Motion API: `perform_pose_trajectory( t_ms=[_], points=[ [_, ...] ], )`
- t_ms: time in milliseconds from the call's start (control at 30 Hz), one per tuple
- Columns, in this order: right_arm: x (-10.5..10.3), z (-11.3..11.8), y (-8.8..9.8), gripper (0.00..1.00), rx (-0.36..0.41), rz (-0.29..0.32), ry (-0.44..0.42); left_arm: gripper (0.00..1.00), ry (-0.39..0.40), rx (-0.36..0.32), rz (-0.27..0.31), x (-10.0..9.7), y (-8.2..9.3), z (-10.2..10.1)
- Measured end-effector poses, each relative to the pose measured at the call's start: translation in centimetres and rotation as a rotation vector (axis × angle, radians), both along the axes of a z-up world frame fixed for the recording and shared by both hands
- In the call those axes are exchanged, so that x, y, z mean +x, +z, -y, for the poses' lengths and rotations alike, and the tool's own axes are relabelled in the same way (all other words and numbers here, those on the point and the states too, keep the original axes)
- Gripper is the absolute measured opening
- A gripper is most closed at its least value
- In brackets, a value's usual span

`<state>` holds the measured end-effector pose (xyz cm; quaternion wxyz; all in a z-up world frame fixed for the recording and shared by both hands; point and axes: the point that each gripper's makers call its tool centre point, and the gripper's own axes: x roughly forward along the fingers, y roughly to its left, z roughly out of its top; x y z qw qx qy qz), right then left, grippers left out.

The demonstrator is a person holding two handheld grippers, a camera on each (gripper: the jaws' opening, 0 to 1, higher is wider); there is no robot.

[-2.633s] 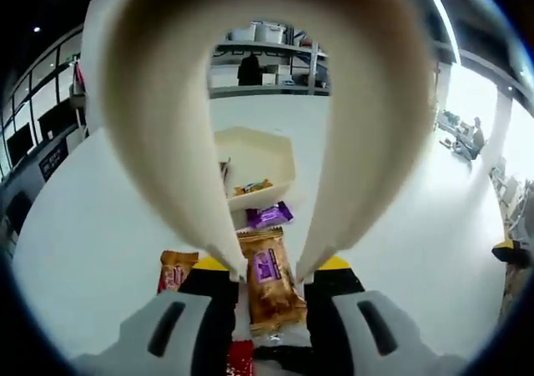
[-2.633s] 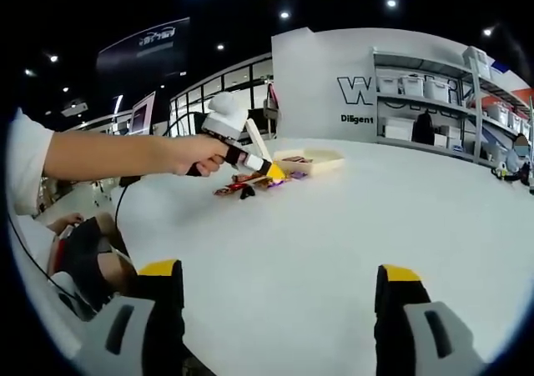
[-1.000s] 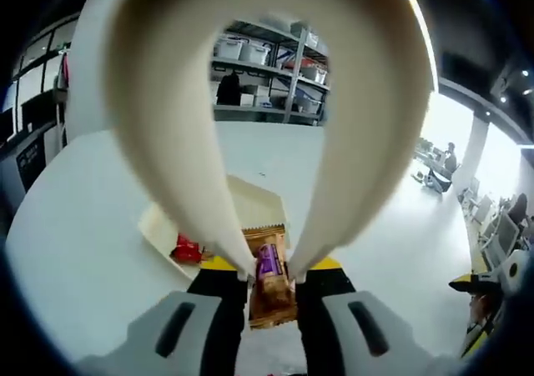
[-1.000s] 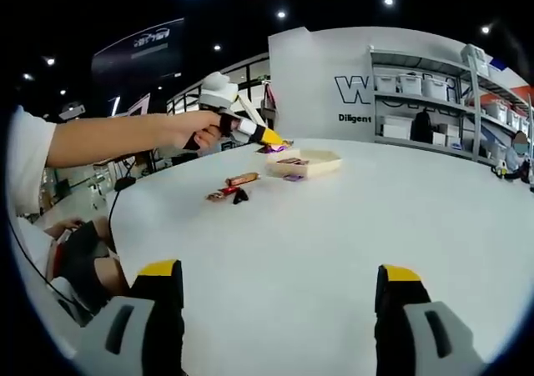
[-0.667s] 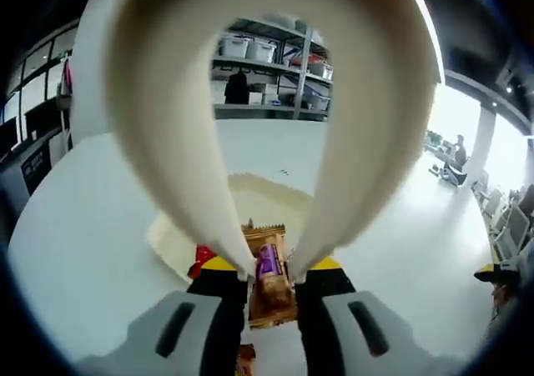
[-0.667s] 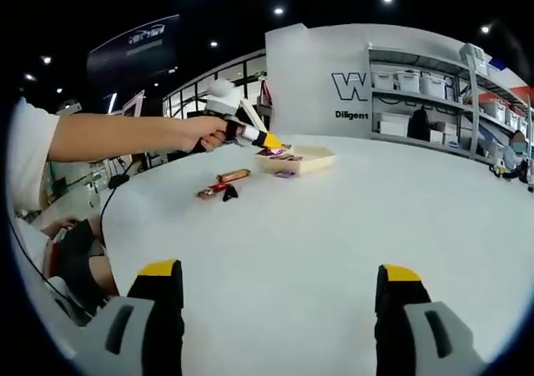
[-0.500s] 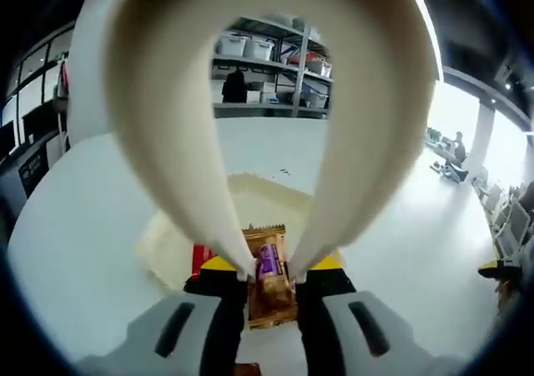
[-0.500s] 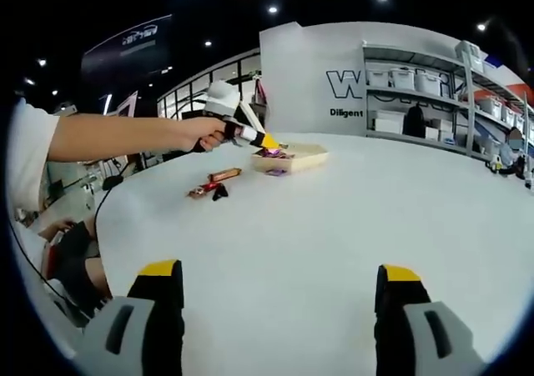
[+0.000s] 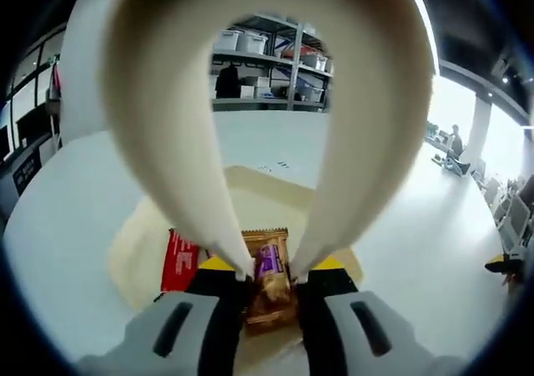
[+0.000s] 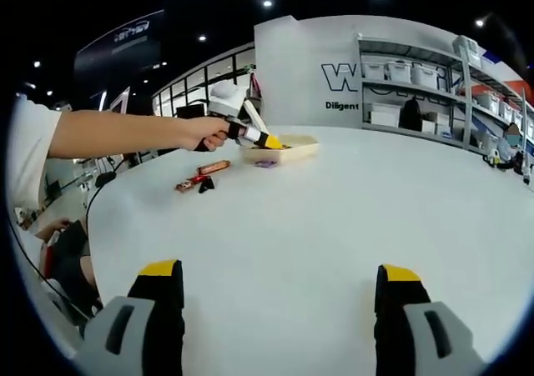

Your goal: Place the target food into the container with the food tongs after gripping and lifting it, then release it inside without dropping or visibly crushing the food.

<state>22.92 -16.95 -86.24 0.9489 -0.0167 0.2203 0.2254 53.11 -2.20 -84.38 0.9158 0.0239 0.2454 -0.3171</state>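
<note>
Target food: a brown snack packet (image 9: 269, 280) with a purple label, pinched between the two cream tips of the food tongs (image 9: 267, 134). The packet hangs at the tong tips, crimped top edge just above the pinch point, body extending down between the yellow-tipped jaws of the left gripper (image 9: 269, 280). The left gripper is clamped on the tongs, squeezing their arms together on the packet.

Directly behind and beneath the packet lies the shallow cream container (image 9: 133, 243); a red packet (image 9: 179, 259) rests inside it, just left of the tongs. The container sits on a white table (image 9: 67, 201).

In the right gripper view, a hand (image 10: 200, 132) holds the left gripper (image 10: 250, 134) at the near edge of the container (image 10: 300, 149), tips over its rim. A purple packet (image 10: 265, 164) lies just beside the container on the table (image 10: 334, 226); a few more snack packets (image 10: 198, 177) lie well apart from it, to the left.

Right gripper (image 10: 279, 309): jaws wide apart, nothing between them, above bare table.
</note>
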Motion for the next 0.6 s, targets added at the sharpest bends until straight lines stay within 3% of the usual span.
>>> perform_pose_trajectory(
  t_ms=[300,600],
  points=[
    [-0.1,0.2,-0.3,0.94,-0.001,-0.009,-0.005,0.26,-0.010,-0.009,0.039,0.3,0.6,0.1],
    [-0.4,0.0,0.1,0.94,-0.001,-0.001,-0.003,0.27,-0.016,-0.034,0.088,-0.5,2.6,-0.4]
  ],
)
